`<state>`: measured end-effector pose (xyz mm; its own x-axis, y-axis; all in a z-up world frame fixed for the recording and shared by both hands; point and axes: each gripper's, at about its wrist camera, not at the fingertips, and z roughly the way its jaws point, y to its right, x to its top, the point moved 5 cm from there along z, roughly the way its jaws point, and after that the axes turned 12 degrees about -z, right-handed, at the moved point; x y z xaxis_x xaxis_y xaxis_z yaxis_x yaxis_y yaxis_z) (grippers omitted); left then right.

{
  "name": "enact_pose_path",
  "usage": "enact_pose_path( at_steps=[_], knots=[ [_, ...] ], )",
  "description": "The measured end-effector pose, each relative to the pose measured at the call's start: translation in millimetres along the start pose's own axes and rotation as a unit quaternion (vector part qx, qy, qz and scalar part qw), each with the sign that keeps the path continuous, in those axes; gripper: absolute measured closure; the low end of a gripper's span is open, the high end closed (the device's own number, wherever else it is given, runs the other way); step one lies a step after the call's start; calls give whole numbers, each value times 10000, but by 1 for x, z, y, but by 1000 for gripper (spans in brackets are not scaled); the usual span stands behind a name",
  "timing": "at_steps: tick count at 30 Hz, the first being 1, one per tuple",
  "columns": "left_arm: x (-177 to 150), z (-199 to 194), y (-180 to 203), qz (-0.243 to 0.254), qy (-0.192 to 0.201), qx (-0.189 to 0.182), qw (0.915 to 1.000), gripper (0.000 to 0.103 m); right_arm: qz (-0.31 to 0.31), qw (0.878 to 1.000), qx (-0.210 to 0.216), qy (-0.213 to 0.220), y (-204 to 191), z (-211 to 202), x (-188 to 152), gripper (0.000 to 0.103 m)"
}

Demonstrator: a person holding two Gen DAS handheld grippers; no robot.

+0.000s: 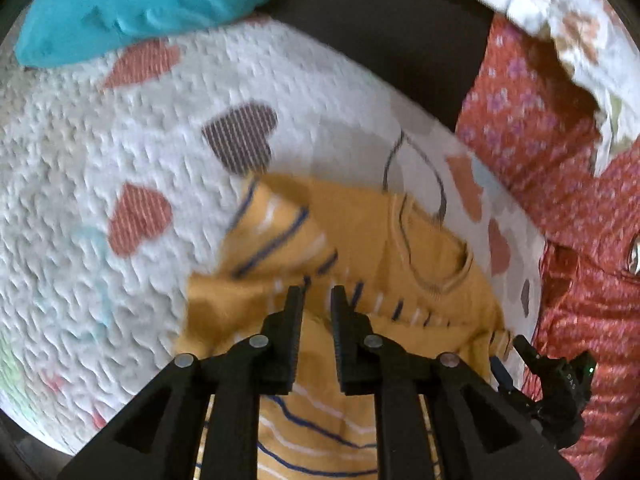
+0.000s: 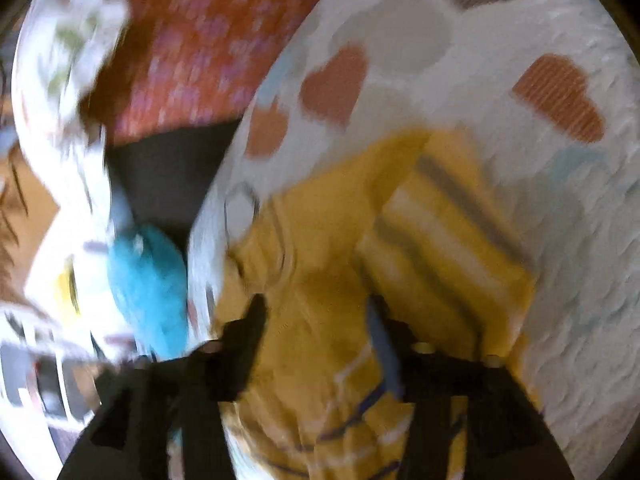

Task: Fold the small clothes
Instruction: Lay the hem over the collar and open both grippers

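A small yellow top [image 1: 360, 248] with blue and white stripes lies crumpled on a white quilt with heart prints [image 1: 100, 160]. One striped sleeve [image 1: 276, 232] is folded over the body. My left gripper [image 1: 318, 300] hovers over the top's lower part, its jaws a narrow gap apart with nothing between them. The right gripper shows at the top's right edge in the left wrist view [image 1: 532, 360]. In the blurred right wrist view the right gripper [image 2: 316, 312] is open wide over the yellow top [image 2: 320, 280], beside the striped sleeve [image 2: 448, 232].
A teal cushion [image 1: 140, 4] lies at the quilt's far left corner and also shows in the right wrist view [image 2: 148, 292]. A red floral cloth [image 1: 560, 160] and a white patterned cloth [image 1: 580, 20] lie off the quilt's right edge. A dark gap [image 1: 380, 40] lies behind.
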<state>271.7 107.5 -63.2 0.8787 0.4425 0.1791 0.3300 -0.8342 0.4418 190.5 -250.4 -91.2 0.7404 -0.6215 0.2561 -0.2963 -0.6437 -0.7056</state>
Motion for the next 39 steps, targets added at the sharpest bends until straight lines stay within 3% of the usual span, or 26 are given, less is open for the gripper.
enact_pose_path(
  at_steps=[3, 5, 7, 11, 13, 15, 16, 17, 18, 23, 25, 28, 30, 33, 34, 36, 39],
  knots=[
    [6, -17, 0, 107, 187, -14, 9998, 71, -47, 9992, -371, 165, 6, -12, 13, 37],
    [0, -24, -4, 355, 278, 68, 9990, 59, -541, 9971, -514, 149, -7, -20, 14, 37],
    [-12, -19, -11, 710, 264, 329, 9966, 59, -1213, 9899, -730, 54, -21, -22, 10, 35],
    [-32, 5, -24, 1154, 29, 618, 9914, 59, -2567, 9573, -1241, -480, -49, -1, -16, 33],
    [-40, 17, -25, 1415, -72, 743, 9871, 59, -2960, 9418, -1409, -740, -53, 14, -28, 33],
    [-47, 28, -22, 1790, -197, 972, 9788, 67, -3346, 9229, -1597, -1042, -55, 32, -43, 34],
    [-49, 32, -21, 1897, -257, 1074, 9756, 92, -3517, 9128, -1733, -1140, -55, 38, -47, 57],
    [-51, 35, -21, 1952, -338, 1181, 9730, 96, -3693, 9011, -1924, -1207, -54, 42, -52, 78],
    [-49, 34, -20, 1949, -315, 1202, 9729, 96, -3725, 8988, -1944, -1252, -54, 44, -52, 91],
    [-24, 38, -12, 1663, -123, 1286, 9776, 96, -3368, 9139, -2114, -815, -48, 28, -20, 96],
    [-19, 46, -12, 1577, -123, 1403, 9774, 96, -3073, 9222, -2212, -787, -34, 30, -7, 97],
    [-14, 56, -13, 1394, -109, 1487, 9790, 95, -2889, 9242, -2362, -815, -16, 34, 0, 96],
    [-8, 57, -15, 1129, -164, 1335, 9845, 93, -2784, 9288, -2335, -733, -12, 30, 3, 96],
    [2, 54, -29, 513, -424, 791, 9946, 92, -2626, 9323, -2412, -613, -3, 24, 10, 93],
    [5, 52, -35, 304, -530, 600, 9963, 91, -2542, 9350, -2415, -539, 1, 19, 14, 85],
    [11, 45, -46, -97, -666, 275, 9974, 90, -2339, 9352, -2630, -379, 11, 5, 24, 84],
    [16, 29, -54, -116, -318, 425, 9985, 77, -2071, 9391, -2741, -133, 19, -19, 33, 82]
  ],
)
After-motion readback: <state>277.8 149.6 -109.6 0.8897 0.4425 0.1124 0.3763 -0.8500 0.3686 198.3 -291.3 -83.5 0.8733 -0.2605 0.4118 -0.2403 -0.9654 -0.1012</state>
